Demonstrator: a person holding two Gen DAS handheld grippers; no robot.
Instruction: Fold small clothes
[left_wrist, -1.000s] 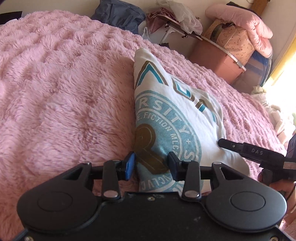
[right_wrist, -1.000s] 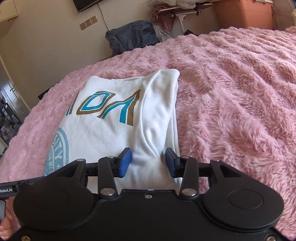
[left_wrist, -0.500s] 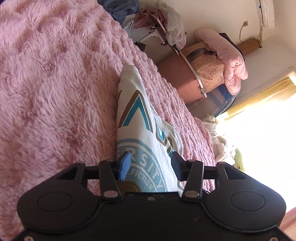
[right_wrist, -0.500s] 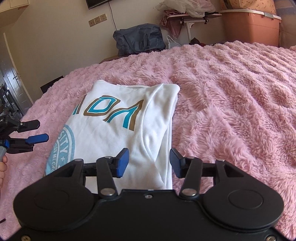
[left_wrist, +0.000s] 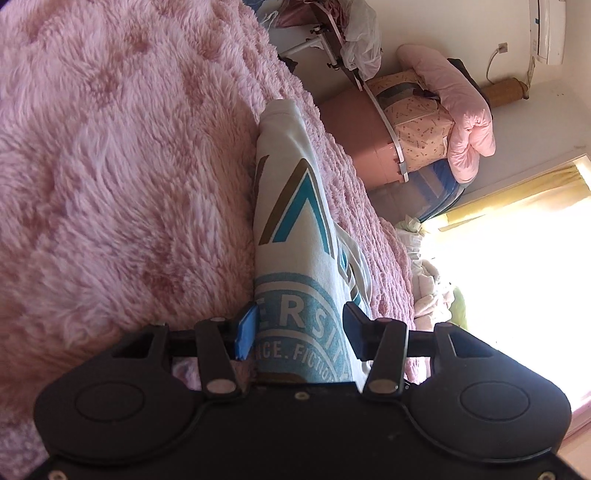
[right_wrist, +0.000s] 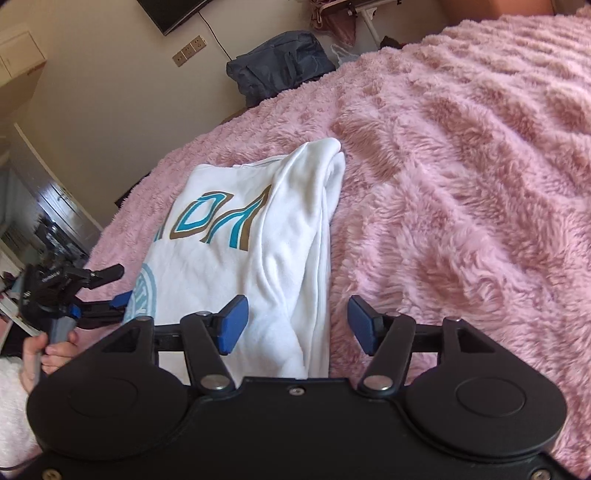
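Observation:
A folded white T-shirt (right_wrist: 236, 254) with teal and brown print lies on the pink fluffy bedspread (right_wrist: 461, 192). It also shows in the left wrist view (left_wrist: 295, 236), stretching away from the fingers. My left gripper (left_wrist: 299, 330) is open, rolled on its side, its jaws straddling the shirt's near left edge. It also shows in the right wrist view (right_wrist: 110, 291) at the shirt's left side. My right gripper (right_wrist: 297, 323) is open over the shirt's near right edge, the folded sleeve side between its jaws.
The bedspread (left_wrist: 110, 184) fills most of both views. Beyond the bed stand a dark bag (right_wrist: 280, 70), a salmon storage box (left_wrist: 362, 136) with bedding on top, a small cluttered table (left_wrist: 332, 40) and a bright window (left_wrist: 517, 258).
Both grippers have opened wider. The left gripper has rolled onto its side and shifted along the shirt's left edge. The right gripper has tilted a little at the near right edge.

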